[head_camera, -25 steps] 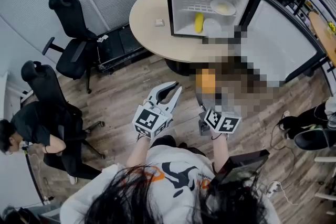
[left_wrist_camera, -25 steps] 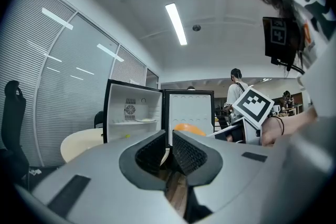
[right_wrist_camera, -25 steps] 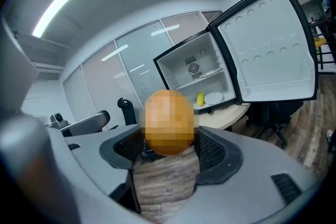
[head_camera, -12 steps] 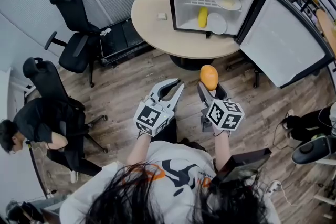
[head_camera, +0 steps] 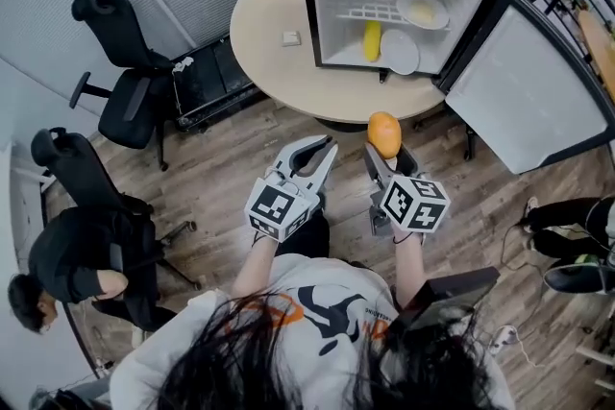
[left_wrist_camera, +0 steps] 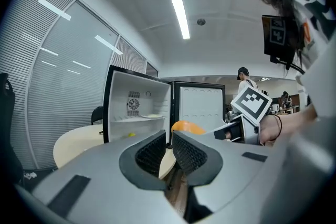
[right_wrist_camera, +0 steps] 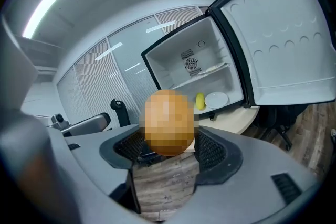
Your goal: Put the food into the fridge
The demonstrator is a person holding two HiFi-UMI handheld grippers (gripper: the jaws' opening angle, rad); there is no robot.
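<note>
The orange fruit (head_camera: 384,133) sits pinched between the jaws of the right gripper (head_camera: 386,155), above the floor just short of the desk (head_camera: 279,62). Round, firm and likely light, it could roll free, so a hold across its middle suits. The left gripper (head_camera: 322,147) has its jaws nearly together, empty. In the fridge (head_camera: 332,5), door (head_camera: 524,91) swung wide, a yellow fruit (head_camera: 372,41) and two plates (head_camera: 399,52) take up room.

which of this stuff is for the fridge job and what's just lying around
For the job: orange, right gripper holding it, open fridge, yellow fruit already inside.
Lying about: white thing on table, chairs, seated person.
</note>
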